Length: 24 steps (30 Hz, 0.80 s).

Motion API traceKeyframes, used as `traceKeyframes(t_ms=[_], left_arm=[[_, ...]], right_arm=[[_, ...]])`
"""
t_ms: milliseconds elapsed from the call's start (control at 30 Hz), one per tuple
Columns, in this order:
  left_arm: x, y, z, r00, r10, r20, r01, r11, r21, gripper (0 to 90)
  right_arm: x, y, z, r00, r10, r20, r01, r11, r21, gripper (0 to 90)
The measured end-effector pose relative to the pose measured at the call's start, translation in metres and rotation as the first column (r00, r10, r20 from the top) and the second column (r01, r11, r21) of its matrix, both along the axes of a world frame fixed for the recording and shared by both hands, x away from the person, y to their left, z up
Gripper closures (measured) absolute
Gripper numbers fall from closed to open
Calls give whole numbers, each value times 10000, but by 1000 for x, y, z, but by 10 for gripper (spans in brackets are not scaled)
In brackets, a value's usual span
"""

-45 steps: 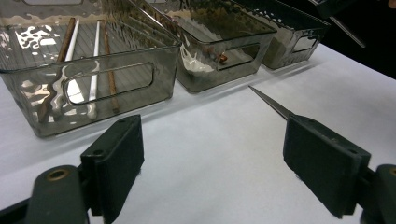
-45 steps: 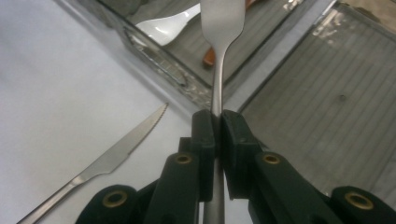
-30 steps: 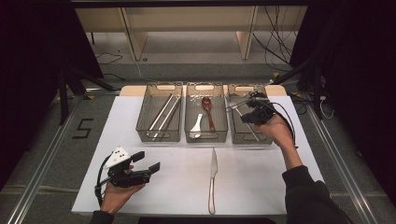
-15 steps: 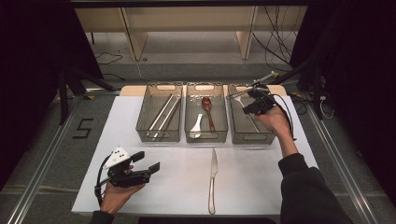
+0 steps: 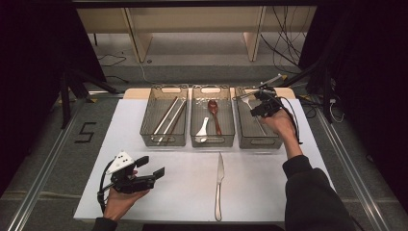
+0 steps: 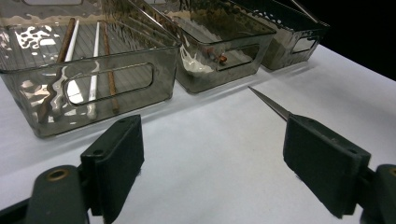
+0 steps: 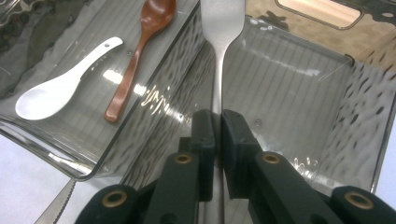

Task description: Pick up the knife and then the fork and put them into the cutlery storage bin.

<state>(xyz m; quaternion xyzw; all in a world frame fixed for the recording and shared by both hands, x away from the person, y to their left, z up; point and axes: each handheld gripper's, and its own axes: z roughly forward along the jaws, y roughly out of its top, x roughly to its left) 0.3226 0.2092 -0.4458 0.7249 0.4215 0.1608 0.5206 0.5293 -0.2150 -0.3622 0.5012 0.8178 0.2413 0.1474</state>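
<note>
My right gripper point(image 5: 254, 107) point(image 7: 215, 116) is shut on the handle of a silver fork point(image 5: 243, 98) point(image 7: 219, 51). It holds the fork over the far end of the right-hand smoky plastic bin point(image 5: 257, 140) point(image 7: 299, 88), with the fork's head pointing away from the hand. My left gripper point(image 5: 151, 166) point(image 6: 212, 128) rests low at the near left of the white table, open, with nothing between its pads. A table knife point(image 5: 219, 178) point(image 6: 271, 102) lies on the white surface in front of the middle bin, tip toward the bins.
The left bin point(image 5: 163, 138) point(image 6: 93, 107) holds chopsticks point(image 5: 168, 115). The middle bin point(image 5: 211, 140) point(image 6: 224, 70) holds a white spoon point(image 5: 203, 129) point(image 7: 60, 93) and a brown spoon point(image 5: 214, 113) point(image 7: 135, 56). Cables and shelf legs lie beyond the table's far edge.
My right hand has carried the fork toward the far end of the right bin. The left gripper and the knife have not moved.
</note>
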Motion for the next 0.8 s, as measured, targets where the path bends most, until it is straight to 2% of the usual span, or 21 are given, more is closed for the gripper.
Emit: traceKeyframes(t_ms=[300, 533, 800], left_arm=[[0, 0, 0, 10000, -17, 11, 17, 10000, -13, 199], [0, 0, 0, 10000, -23, -1, 23, 10000, 3, 199], [0, 0, 0, 10000, -23, 6, 23, 10000, -2, 199]], right_arm=[[4, 1, -11, 9999, -140, 72, 140, 9999, -85, 846], [6, -3, -21, 9993, -306, -204, 304, 9995, -95, 846], [6, -4, -29, 9987, -422, -292, 421, 9991, -62, 845]])
